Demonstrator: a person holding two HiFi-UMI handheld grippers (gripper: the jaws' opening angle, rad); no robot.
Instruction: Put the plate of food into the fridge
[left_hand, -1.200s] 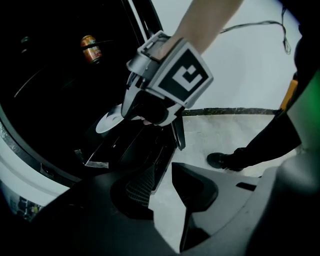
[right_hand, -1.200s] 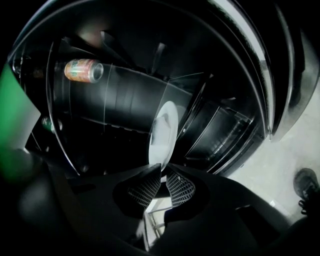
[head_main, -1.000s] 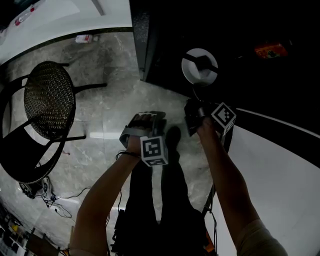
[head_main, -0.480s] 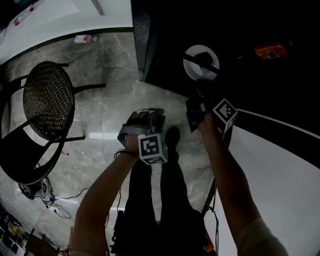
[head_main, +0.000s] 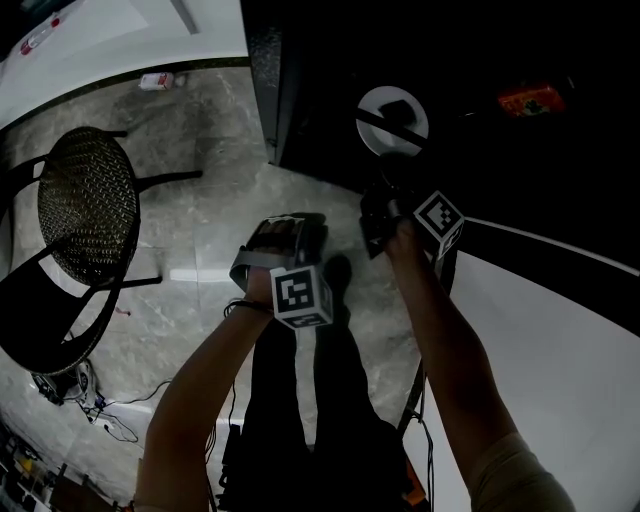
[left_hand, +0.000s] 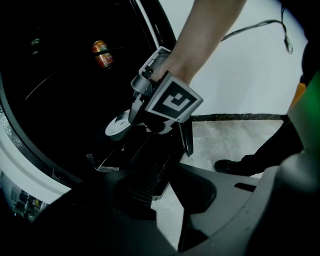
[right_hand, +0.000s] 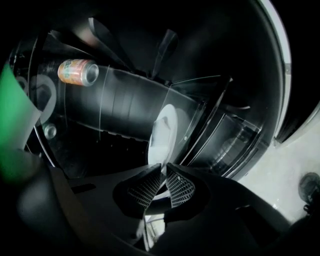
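A white plate (head_main: 393, 118) with a dark shape across it is held inside the dark open fridge (head_main: 470, 60). My right gripper (head_main: 378, 212) is shut on the plate's near rim. In the right gripper view the plate (right_hand: 162, 134) stands edge-on above the jaws, over glass shelves. My left gripper (head_main: 285, 232) hangs over the floor left of the fridge and holds nothing. Its jaws have just been closing and stand slightly apart, with only floor showing between them (left_hand: 167, 175). The left gripper view shows the right gripper's marker cube (left_hand: 172, 100) and the plate (left_hand: 116, 127).
An orange can lies on a fridge shelf (right_hand: 77, 71), also seen from above (head_main: 528, 100). The white fridge door (head_main: 560, 340) stands open at the right. A black chair with a woven seat (head_main: 85, 200) stands on the marble floor at the left, with cables (head_main: 100, 410) near it.
My left gripper has risen slightly and its jaws have narrowed. The right gripper and plate stay at about the same place in the fridge opening.
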